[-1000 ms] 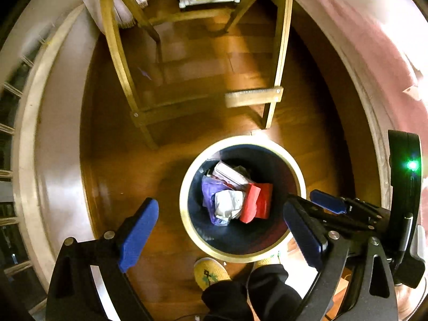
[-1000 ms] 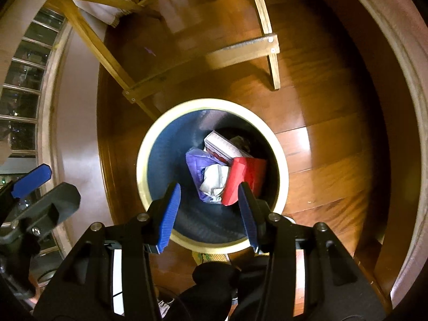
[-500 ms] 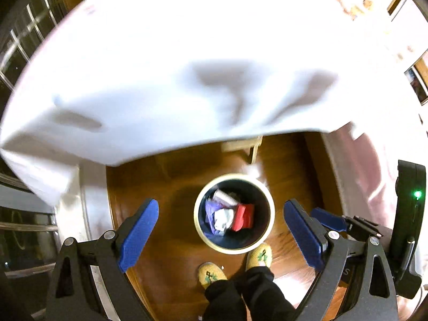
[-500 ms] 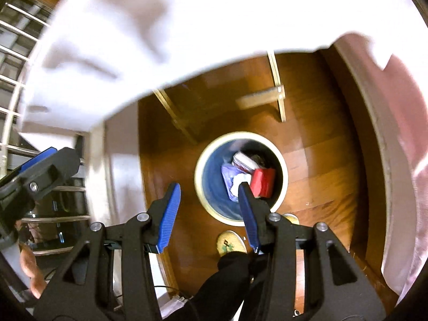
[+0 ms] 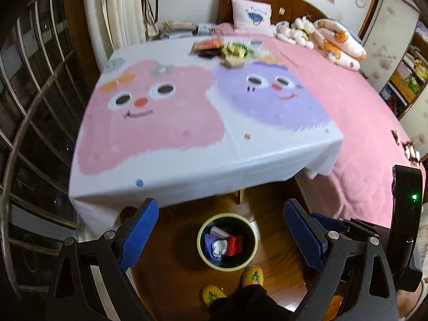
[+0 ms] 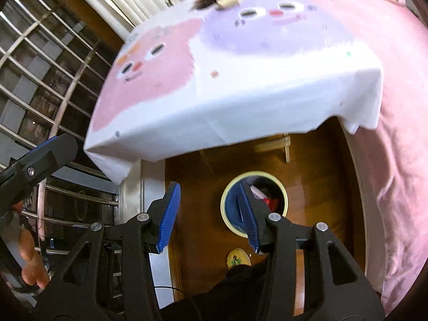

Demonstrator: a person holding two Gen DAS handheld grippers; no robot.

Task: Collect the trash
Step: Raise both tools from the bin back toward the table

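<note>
On the dark wooden floor below both tools stands the round cream-rimmed waste bin [image 5: 227, 241], dark blue inside, holding a crumpled white paper wad [image 5: 219, 248], a red carton [image 5: 235, 244] and a purple wrapper [image 5: 209, 240]. The left gripper [image 5: 218, 236] hangs above it with its blue-padded jaws spread wide and empty, the bin showing between them; the right gripper [image 6: 208, 215] is partly open, also empty, its right finger overlapping the bin's rim in that view. Yellow embroidered slippers [image 5: 252, 275] stand just beside the bin. Beyond it the table with a white cartoon-face cloth [image 5: 187, 112] overhangs the floor, and at its far edge lies a blurred heap of colourful leftover wrappers and boxes [image 5: 227, 49], well apart from both grippers. A pink bed [image 5: 361, 107] lies to the right.
</note>
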